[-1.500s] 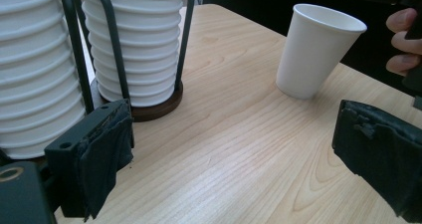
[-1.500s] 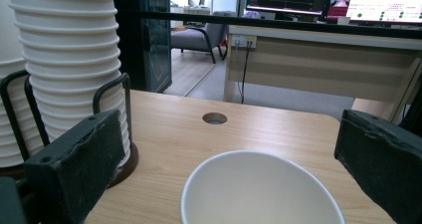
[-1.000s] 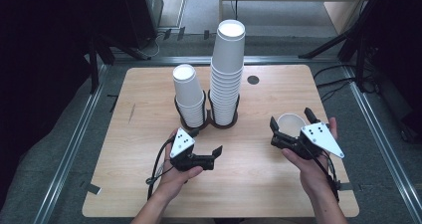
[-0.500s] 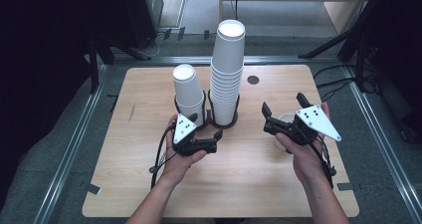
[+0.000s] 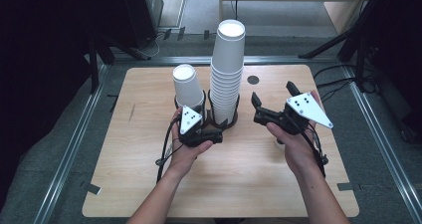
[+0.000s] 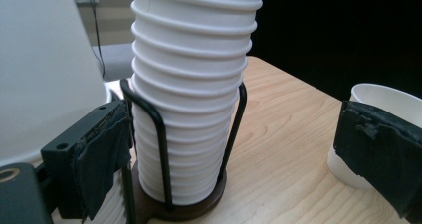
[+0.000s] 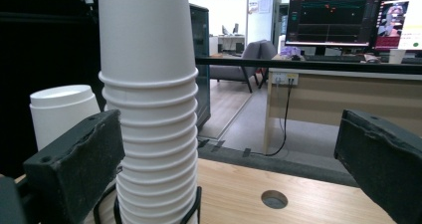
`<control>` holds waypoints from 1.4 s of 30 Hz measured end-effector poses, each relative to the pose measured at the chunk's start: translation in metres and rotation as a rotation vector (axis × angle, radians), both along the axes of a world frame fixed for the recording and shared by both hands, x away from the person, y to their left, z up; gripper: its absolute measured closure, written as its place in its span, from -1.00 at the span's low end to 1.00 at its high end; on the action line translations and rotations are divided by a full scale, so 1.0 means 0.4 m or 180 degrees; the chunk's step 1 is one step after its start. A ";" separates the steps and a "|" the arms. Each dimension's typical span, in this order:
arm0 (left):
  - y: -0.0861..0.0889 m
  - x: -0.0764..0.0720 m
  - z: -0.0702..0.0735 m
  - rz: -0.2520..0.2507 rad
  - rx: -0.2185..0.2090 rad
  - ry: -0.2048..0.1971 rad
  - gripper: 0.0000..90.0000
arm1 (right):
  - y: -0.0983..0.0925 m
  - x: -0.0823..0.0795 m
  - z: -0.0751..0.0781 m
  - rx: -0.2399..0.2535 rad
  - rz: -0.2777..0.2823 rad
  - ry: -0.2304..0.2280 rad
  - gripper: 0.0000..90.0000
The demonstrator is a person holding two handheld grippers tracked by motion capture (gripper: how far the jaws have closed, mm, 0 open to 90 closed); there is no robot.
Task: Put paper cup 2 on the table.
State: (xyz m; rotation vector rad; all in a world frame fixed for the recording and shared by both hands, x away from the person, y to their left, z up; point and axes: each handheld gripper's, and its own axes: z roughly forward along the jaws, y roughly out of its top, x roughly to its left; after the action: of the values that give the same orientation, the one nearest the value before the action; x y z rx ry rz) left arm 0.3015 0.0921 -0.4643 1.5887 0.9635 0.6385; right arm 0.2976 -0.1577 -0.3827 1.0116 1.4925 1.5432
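Two upside-down stacks of white paper cups stand in black wire holders at the table's back middle: a tall stack (image 5: 227, 74) (image 6: 194, 84) (image 7: 149, 109) and a short stack (image 5: 187, 87) (image 7: 62, 112). My left gripper (image 5: 219, 133) (image 6: 241, 129) is open, low at the tall stack's holder base (image 6: 184, 209), the stack just beyond its jaws. My right gripper (image 5: 273, 94) (image 7: 229, 149) is open and raised to the right of the tall stack, facing its upper half. A single upright cup (image 6: 383, 97) stands on the table behind the left gripper's right jaw.
The wooden table (image 5: 149, 174) has a round cable hole (image 5: 253, 79) (image 7: 274, 199) behind the right gripper. Metal rails run along both sides. Cables trail from each gripper. A desk with monitors (image 7: 328, 20) lies far beyond the table.
Both grippers moved forward toward the cup stacks. The left one came up to the tall stack's holder; the right one shifted left and now covers the single cup in the high view.
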 end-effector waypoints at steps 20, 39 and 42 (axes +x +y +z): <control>-0.063 0.055 0.004 0.0355 0.0088 -0.0205 -0.95 | 0.061 0.045 0.049 0.0008 0.0175 0.0026 -1.00; -0.106 0.097 0.009 0.0643 -0.0017 -0.0290 -0.96 | 0.102 0.102 0.093 -0.0013 0.0415 -0.0007 -1.00; -0.109 0.102 0.009 0.0661 0.0011 -0.0304 -0.95 | 0.114 0.114 0.096 -0.0028 0.0460 0.0006 -1.00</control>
State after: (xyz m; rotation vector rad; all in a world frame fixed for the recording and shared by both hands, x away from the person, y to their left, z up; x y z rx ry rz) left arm 0.3424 0.0487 -0.4606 1.4586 1.0641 0.8524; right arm 0.3433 -0.1119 -0.3441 0.9172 1.6022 1.6348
